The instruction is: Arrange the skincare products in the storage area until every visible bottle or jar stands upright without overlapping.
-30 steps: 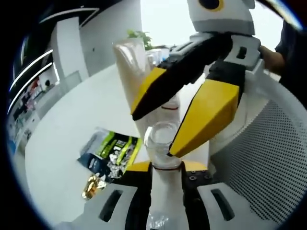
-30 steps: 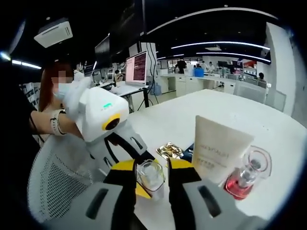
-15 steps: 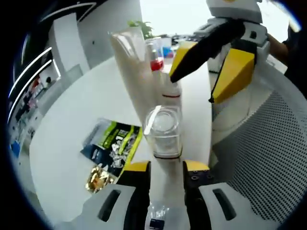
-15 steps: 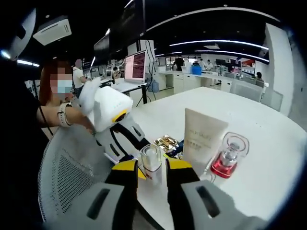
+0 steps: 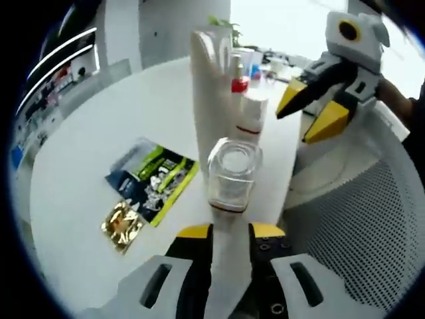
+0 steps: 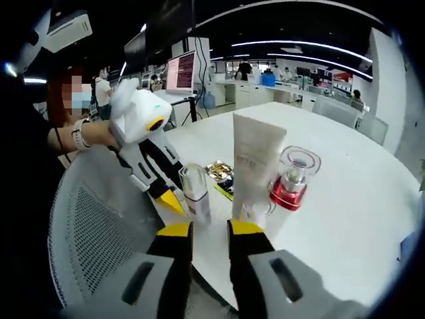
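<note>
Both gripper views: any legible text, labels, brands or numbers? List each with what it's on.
None can be read.
Cream tube: a few faint lines of print on its face, too small and blurred.
Green and dark sachet: white print, blurred.
Gold sachet: no print can be made out.
Clear-capped white bottle: no label can be made out.
Red perfume bottle: no label can be made out.
Monitor: rows of text, too small.

Cream tube, red-based bottle, gold sachet, white table.
</note>
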`<act>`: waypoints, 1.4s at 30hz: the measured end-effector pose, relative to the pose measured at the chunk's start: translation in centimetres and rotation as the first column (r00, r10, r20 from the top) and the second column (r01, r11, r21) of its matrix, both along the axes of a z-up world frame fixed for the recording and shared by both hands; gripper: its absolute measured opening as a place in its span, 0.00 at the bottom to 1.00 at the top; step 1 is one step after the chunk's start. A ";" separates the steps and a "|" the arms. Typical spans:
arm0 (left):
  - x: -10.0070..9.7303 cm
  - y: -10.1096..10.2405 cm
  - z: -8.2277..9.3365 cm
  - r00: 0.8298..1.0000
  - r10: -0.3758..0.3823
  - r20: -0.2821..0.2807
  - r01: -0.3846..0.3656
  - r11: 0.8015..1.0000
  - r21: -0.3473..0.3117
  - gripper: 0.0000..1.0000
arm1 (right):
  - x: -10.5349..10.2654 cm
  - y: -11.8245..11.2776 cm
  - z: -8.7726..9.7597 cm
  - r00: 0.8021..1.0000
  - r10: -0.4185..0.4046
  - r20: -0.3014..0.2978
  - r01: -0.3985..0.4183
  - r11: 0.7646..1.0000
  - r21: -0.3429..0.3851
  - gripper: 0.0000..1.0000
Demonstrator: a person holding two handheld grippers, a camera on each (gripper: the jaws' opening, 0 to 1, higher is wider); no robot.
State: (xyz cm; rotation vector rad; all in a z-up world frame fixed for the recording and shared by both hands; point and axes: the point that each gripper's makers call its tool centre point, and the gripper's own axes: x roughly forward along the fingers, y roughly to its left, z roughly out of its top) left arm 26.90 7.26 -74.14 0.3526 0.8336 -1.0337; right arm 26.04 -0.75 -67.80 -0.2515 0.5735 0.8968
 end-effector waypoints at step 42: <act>1.9 -4.8 -1.3 1.000 -0.026 -0.001 0.026 1.000 0.013 0.10 | 2.3 -2.6 -4.9 0.994 -0.014 -0.106 0.000 0.990 -0.138 0.18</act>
